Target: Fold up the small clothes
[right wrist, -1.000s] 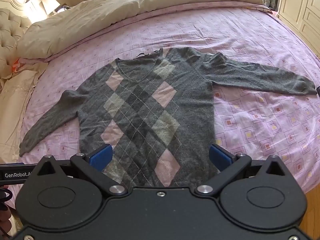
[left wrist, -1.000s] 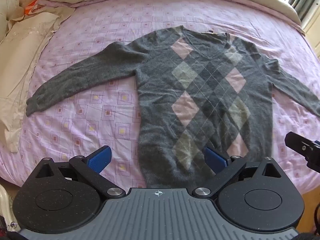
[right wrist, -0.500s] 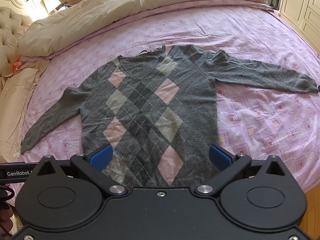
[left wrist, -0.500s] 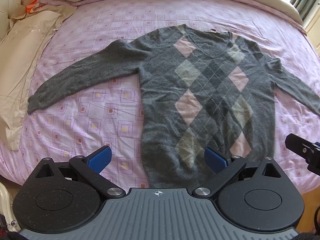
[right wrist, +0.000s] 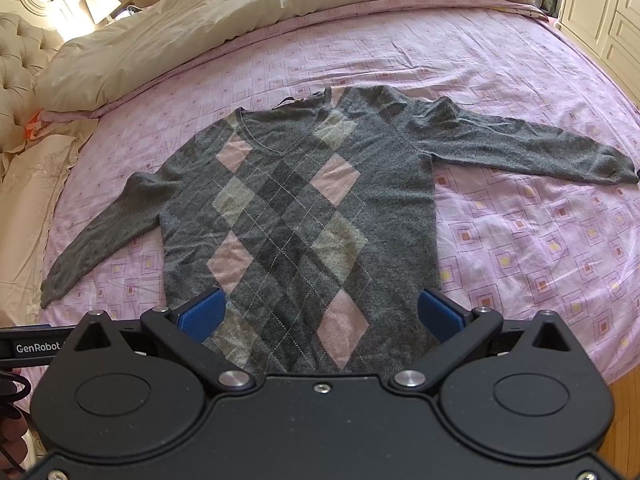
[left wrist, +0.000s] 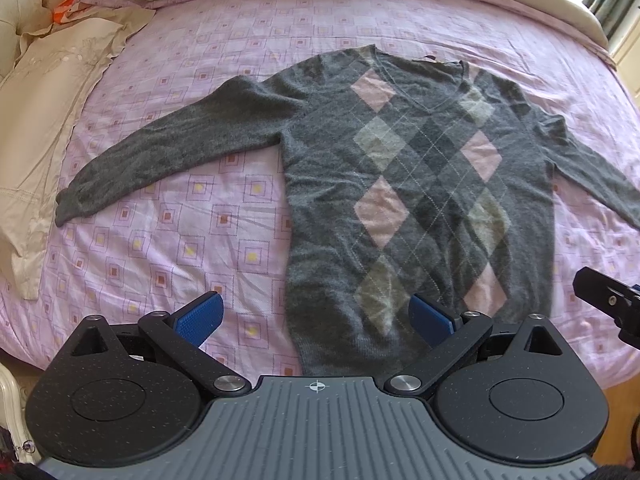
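Grey wool with pink and pale diamonds: the sweater (left wrist: 400, 184) lies flat, front up, on the pink sheet (left wrist: 168, 240) of the bed, sleeves spread to either side. Just ahead of the left hand-held gripper (left wrist: 316, 316) is the hem's left corner; its blue fingers (left wrist: 200, 316) stand wide apart with nothing between them, one over bare sheet, the other over the knit. The right hand-held gripper (right wrist: 320, 314) hangs over the hem too, spread just as wide and holding nothing, both its fingers (right wrist: 440, 314) above the sweater's lower edge. Far ahead of both, past the neckline, a cream duvet (right wrist: 224, 16) is bunched along the bed. Off to the left of the left hand-held gripper lies a cream pillow (left wrist: 36, 120).
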The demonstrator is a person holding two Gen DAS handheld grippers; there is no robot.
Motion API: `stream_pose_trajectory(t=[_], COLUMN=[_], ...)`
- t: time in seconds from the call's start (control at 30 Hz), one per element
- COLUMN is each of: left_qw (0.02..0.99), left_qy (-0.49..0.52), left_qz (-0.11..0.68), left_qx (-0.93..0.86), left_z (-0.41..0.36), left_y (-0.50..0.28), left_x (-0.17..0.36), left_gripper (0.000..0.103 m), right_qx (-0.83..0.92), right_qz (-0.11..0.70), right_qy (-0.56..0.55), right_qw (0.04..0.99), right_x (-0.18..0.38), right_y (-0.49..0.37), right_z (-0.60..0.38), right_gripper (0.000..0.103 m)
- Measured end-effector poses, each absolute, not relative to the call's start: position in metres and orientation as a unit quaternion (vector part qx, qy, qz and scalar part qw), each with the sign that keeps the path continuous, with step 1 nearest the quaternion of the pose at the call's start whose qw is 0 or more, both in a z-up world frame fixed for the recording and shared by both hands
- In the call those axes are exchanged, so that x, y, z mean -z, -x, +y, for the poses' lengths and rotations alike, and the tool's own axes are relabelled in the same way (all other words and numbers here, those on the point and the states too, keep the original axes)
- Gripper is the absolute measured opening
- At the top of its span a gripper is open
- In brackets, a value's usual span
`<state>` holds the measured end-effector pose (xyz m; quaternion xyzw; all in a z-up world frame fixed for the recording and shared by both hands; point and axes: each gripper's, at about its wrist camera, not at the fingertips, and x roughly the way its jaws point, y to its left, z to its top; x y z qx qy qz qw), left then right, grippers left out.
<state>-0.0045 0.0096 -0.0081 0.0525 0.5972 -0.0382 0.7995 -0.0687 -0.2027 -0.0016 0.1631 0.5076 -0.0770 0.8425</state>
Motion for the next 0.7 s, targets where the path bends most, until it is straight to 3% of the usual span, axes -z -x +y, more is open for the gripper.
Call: stream_pose_trajectory(t=[0.7], left_qw=[0.795], left_qy=[-0.062], left_qz=[0.603], left_qx=[0.035], left_z=[0.008], left_y=[-0.011], left_x=[0.016], left_gripper=[0.100], right_qx=[0.075], right_qz=[0.529], right_qy=[-0.174], right_qw=[0.827], right_x=[0.014], right_y=[0.051], right_z=[-0.204], right_gripper=[0.102])
